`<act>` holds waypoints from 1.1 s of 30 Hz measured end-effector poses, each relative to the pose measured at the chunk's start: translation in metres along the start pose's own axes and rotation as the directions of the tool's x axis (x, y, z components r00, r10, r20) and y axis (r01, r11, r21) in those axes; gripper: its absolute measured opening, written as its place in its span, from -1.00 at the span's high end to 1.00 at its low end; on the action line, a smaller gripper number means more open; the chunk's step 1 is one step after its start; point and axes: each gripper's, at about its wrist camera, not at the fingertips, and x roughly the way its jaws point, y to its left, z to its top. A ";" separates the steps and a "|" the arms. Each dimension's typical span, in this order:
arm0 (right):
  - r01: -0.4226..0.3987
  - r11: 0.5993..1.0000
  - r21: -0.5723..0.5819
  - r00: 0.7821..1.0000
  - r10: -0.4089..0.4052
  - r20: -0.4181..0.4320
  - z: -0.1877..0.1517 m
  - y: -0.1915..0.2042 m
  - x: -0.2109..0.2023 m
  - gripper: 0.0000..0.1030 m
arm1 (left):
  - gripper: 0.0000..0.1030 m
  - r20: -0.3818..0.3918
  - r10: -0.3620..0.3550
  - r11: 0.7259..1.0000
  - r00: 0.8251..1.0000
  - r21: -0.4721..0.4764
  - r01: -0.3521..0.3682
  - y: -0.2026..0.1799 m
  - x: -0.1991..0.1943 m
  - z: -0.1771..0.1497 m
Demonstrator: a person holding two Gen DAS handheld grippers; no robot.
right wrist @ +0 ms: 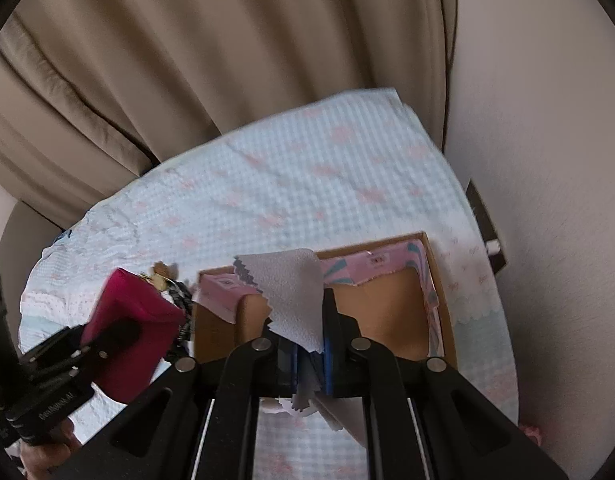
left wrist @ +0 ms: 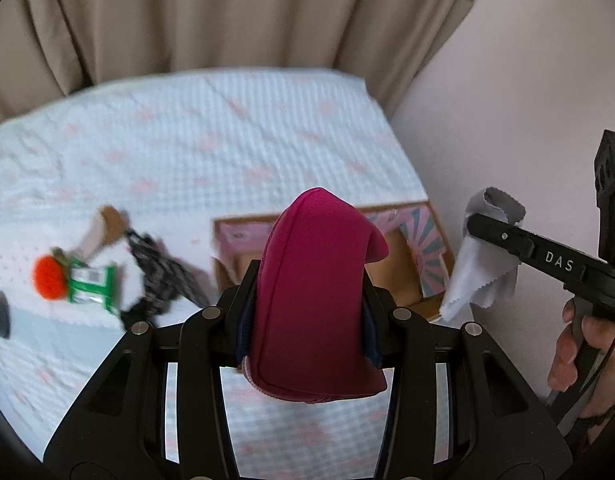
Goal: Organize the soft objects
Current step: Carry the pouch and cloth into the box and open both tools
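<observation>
My left gripper (left wrist: 307, 300) is shut on a magenta soft pouch (left wrist: 315, 288) and holds it above the bed, just in front of an open cardboard box (left wrist: 435, 280). The pouch also shows in the right wrist view (right wrist: 135, 328). My right gripper (right wrist: 303, 328) is shut on a grey cloth (right wrist: 291, 296) with zigzag edges, held over the box (right wrist: 387, 304). The cloth hangs from that gripper in the left wrist view (left wrist: 479, 264).
The bed has a light blue checked cover (left wrist: 227, 140). On it at the left lie an orange pompom (left wrist: 49, 276), a green-white packet (left wrist: 91, 288) and a black-white knitted item (left wrist: 159, 276). Beige curtains (left wrist: 227, 12) hang behind; a white wall (left wrist: 527, 100) is on the right.
</observation>
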 end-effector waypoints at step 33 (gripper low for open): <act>-0.083 0.996 -0.009 0.961 0.078 -0.264 -0.017 -0.043 0.130 -0.95 | -0.99 -0.205 0.139 0.983 0.969 0.146 -0.111 -0.039 0.119 -0.013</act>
